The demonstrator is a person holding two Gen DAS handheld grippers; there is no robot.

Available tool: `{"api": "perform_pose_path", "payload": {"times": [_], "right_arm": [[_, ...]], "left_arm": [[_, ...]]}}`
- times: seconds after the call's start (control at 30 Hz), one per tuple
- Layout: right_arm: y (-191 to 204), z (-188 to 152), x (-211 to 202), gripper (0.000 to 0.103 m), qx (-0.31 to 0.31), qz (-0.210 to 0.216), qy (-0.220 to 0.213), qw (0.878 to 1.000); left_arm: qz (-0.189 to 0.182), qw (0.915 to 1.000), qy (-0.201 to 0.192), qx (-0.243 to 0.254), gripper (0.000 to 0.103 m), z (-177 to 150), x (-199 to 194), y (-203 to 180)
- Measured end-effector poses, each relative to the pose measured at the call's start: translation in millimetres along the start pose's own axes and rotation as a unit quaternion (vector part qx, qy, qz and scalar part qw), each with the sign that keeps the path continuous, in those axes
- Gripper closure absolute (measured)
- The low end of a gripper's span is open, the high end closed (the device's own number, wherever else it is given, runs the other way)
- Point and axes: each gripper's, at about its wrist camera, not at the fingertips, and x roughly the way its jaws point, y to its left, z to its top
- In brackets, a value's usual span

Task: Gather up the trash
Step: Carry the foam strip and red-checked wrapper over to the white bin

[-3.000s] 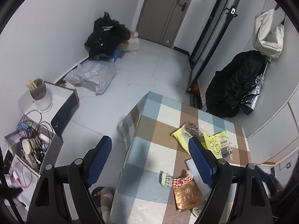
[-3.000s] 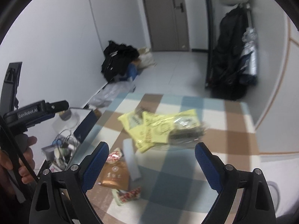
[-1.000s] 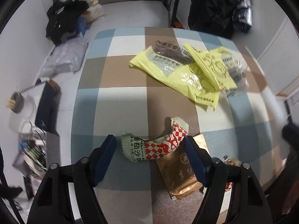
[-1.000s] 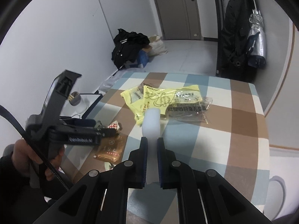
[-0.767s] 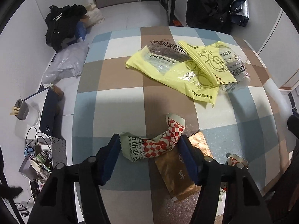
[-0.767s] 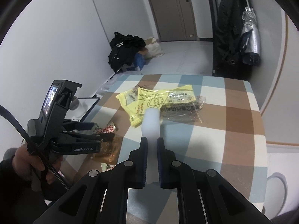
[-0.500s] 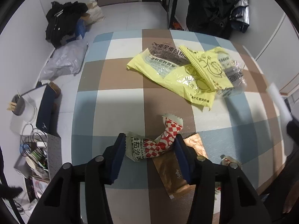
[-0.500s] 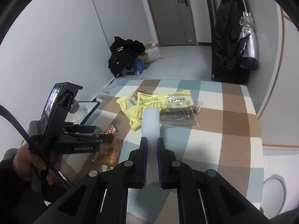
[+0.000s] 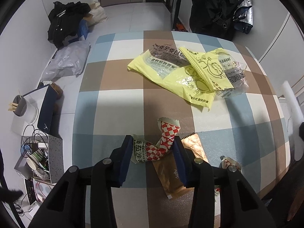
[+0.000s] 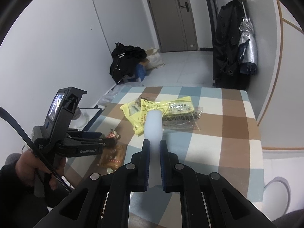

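Note:
On the checked tablecloth (image 9: 121,98) lie several wrappers. My left gripper (image 9: 153,148) has its jaws close on either side of a red-and-white checked wrapper (image 9: 161,144), pads touching its ends. A brown foil packet (image 9: 171,178) lies under it. Yellow snack bags (image 9: 186,72) lie at the far side. My right gripper (image 10: 154,146) is shut on a white foam strip (image 10: 153,125) and holds it above the table. The left gripper also shows in the right wrist view (image 10: 95,142), low over the wrappers.
A small red wrapper (image 9: 229,164) lies at the table's near right. Left of the table on the floor are a box of cups and cables (image 9: 36,163), a white holder (image 9: 20,104) and a grey bag (image 9: 66,60). Black clothes (image 9: 66,20) lie by the wall.
My left gripper has narrowed its jaws around the checked wrapper and come down closer to it. My right gripper holds the foam strip and has pulled back a little.

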Motion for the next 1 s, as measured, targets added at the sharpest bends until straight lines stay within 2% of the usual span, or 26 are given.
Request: {"api": "perform_pose_path", "payload": {"times": [0.2, 0.53, 0.87, 1.0], "right_arm": [[-5.1, 4.7, -10.2, 0.094, 0.013, -0.006, -0.015, 1.000], [-10.9, 7.1, -31.2, 0.094, 0.019, -0.011, -0.034, 0.999], [-18.8, 18.0, -69.9, 0.094, 0.009, -0.019, -0.082, 0.996], [-29.2, 24.4, -93.1, 0.094, 0.010, -0.023, -0.109, 0.994]], "left_arm": [[-0.006, 0.9998, -0.001, -0.017, 0.066, -2.3, -4.0, 7.4], [-0.032, 0.9983, -0.034, -0.035, 0.066, 3.5, -26.7, 2.6], [-0.063, 0.9932, -0.091, -0.034, 0.066, 21.1, -75.5, -27.5], [-0.078, 0.9914, -0.102, -0.023, 0.066, 26.0, -86.8, -46.8]]}}
